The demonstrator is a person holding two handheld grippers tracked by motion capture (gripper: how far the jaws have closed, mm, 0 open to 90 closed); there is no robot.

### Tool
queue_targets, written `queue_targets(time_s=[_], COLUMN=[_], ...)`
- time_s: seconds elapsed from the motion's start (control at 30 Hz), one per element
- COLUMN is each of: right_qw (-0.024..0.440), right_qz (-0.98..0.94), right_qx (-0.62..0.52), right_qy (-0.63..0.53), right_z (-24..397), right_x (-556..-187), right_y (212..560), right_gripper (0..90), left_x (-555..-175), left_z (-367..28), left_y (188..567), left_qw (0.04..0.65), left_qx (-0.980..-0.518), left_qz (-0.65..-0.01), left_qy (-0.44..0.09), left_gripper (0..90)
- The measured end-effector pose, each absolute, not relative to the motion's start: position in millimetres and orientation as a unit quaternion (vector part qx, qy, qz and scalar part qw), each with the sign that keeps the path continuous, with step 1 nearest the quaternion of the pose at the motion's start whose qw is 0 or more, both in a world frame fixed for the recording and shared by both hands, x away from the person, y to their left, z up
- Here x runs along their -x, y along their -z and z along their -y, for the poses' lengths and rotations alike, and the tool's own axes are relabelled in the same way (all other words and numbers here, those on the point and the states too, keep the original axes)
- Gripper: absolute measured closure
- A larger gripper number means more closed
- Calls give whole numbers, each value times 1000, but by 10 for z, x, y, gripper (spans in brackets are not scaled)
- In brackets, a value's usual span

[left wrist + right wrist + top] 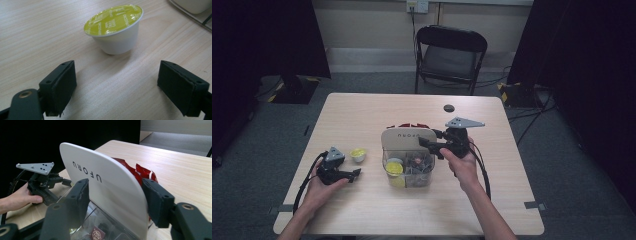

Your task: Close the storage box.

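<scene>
A small white capsule with a yellow-green foil lid [358, 154] [115, 27] stands upright on the wooden table. My left gripper [356, 173] [117, 87] lies just short of it, open, with nothing between its fingers. At the table's middle stands a clear box [431, 172] that holds a yellow capsule [394, 167] and several darker ones. Its white rounded panel [407, 136] [107, 182], marked UFORU, stands upright. My right gripper [426, 143] [117, 195] is shut on that panel's edge, one pad on each face. Red foil packets [412, 125] [140, 170] lie behind the panel.
A small dark round disc [449, 108] sits on the table behind the box. A black folding chair [451, 50] stands beyond the far edge. Bare wood stretches left of the capsule and along the near edge. A corner of the box [192, 7] shows past the capsule.
</scene>
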State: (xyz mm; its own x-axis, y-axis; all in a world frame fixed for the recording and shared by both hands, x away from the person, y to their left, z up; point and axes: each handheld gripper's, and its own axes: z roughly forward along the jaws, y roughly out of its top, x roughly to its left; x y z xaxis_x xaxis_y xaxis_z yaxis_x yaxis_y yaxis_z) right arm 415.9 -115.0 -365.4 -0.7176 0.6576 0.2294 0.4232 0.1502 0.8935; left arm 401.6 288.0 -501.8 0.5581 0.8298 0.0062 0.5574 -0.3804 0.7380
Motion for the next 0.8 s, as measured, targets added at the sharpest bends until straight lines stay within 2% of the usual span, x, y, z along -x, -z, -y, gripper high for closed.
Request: queue_targets(time_s=[0.43,0.8], right_qw=[100,98], right_qz=[-760,-774], right_qx=[-349,-335], right_qy=[-539,-528], right_z=[1145,1109], right_x=[-4081,-3997], right_y=[3669,3680], right_gripper=[408,326], left_x=[-4017,-4038], left_z=[-2879,-2875], left_y=[5019,5016], left_qw=[355,353], left_qx=[-808,-810], left_qz=[-429,-428], left_qy=[-191,-190], left_gripper=[148,143])
